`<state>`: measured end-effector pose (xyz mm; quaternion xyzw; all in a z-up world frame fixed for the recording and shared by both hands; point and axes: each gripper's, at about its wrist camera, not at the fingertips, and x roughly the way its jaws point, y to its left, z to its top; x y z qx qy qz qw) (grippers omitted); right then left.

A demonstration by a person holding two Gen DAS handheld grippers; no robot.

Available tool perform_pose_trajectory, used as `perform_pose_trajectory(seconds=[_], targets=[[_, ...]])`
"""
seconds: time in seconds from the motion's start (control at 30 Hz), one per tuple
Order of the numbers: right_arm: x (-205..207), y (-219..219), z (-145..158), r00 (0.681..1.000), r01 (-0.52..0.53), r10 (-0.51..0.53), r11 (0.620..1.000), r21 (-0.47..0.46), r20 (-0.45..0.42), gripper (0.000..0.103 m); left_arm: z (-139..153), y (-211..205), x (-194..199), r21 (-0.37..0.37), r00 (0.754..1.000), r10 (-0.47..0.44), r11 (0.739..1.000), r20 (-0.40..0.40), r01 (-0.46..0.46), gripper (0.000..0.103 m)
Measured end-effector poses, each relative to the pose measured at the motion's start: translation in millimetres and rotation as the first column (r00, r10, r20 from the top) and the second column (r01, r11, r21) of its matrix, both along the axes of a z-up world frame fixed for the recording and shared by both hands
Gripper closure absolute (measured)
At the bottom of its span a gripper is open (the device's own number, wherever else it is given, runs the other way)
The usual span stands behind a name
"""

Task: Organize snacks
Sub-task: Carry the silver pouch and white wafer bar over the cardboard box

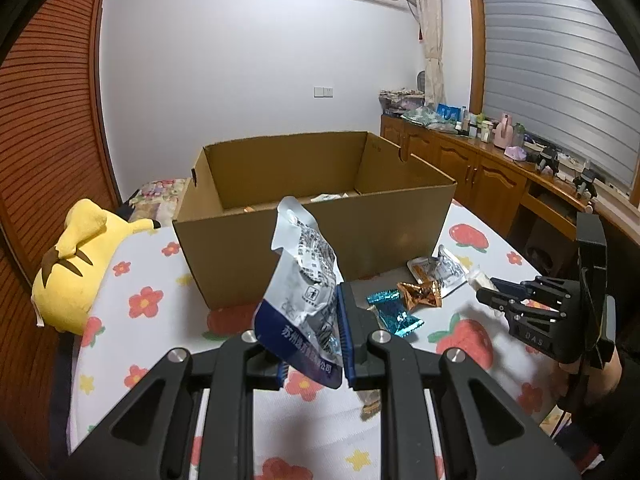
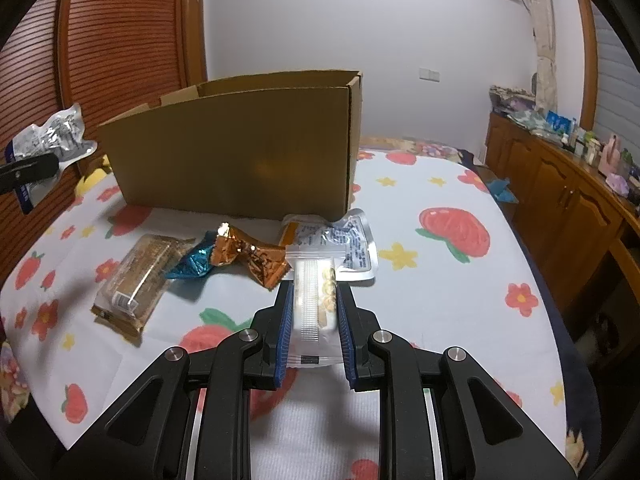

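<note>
Left wrist view, centre frame: left tongs [image 1: 312, 344] pinch a silver-blue snack pouch [image 1: 308, 288] before the cardboard box [image 1: 320, 216], right tongs [image 2: 314, 324] clamp a clear cracker packet [image 2: 314, 304]; lift above the rim, then release.

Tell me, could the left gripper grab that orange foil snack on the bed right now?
Probably not: the left gripper is already shut on a silver packet. The orange foil snack itself lies uncovered beside the box.

Most of the box [image 1: 312, 216] floor is hidden behind its front wall, and items on the sideboard [image 1: 472, 160] are too small to tell.
</note>
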<state>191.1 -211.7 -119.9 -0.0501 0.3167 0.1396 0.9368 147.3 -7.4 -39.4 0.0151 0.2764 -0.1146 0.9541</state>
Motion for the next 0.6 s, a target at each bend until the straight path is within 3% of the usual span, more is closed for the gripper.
perform_pose_trajectory(seconds=[0.33,0.6], targets=[[-2.4,1.7,10.9,0.999,-0.007,0.007,1.000,-0.008,0.034,0.083,15.7,4.1,10.4,-0.001,0.999,0.001,1.000,0.032,-0.001,0.085],[2.1,6.0,62.4,0.993,-0.053,0.051,0.998,0.015,0.106,0.083,31.0,7.7,29.6,-0.002,0.998,0.011,1.000,0.057,-0.011,0.085]])
